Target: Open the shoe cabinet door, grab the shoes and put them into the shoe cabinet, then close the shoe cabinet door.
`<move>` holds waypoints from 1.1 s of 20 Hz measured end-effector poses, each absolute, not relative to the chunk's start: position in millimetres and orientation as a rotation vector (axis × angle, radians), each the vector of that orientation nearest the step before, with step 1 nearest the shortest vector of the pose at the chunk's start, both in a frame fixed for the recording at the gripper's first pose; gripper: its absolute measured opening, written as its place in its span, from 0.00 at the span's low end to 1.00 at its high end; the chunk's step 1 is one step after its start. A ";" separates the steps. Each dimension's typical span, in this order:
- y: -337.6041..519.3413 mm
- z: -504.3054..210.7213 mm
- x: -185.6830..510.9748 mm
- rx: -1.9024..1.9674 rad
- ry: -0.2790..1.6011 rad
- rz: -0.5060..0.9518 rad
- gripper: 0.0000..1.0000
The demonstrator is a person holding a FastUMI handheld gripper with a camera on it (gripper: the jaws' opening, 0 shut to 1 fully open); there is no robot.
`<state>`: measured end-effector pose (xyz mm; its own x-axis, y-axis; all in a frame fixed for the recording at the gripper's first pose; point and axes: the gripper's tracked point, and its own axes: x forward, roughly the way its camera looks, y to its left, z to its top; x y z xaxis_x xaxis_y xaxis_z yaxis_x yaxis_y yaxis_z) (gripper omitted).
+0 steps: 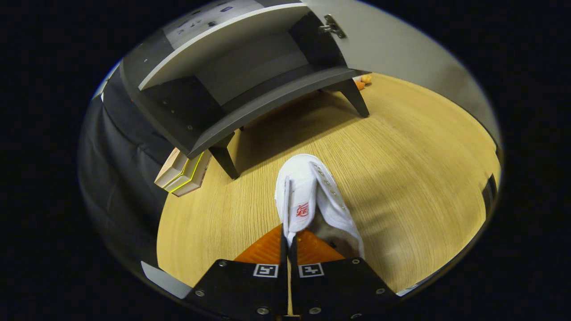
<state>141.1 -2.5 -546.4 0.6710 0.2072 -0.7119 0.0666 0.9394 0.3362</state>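
A white canvas shoe (pixel 312 196) hangs toe-forward just ahead of my gripper (pixel 289 238), which is shut on the shoe's tongue and left edge; both fingers (pixel 267 249) press together with almost no gap. The shoe is lifted above the wooden floor (pixel 401 169). Beyond it stands the dark shoe cabinet (pixel 250 89) on short legs, its inside showing a pale upper shelf (pixel 214 49) and a dark lower shelf (pixel 285 89). Its pale door (pixel 401 49) is swung open to the right, with a metal hinge (pixel 332 27) on its inner face.
Two flat boxes (pixel 184 171) lie on the floor by the cabinet's left front leg (pixel 225 162). Small orange things (pixel 363 81) sit behind the right leg (pixel 357 100). Black cloth (pixel 120 169) hangs to the left of the floor.
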 end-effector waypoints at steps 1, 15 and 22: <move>-1.8 -541.9 141.8 0.332 0.836 0.083 0.01; 4.9 -426.8 135.3 0.326 0.713 0.079 0.00; 25.3 -315.5 116.3 0.281 0.570 0.092 0.00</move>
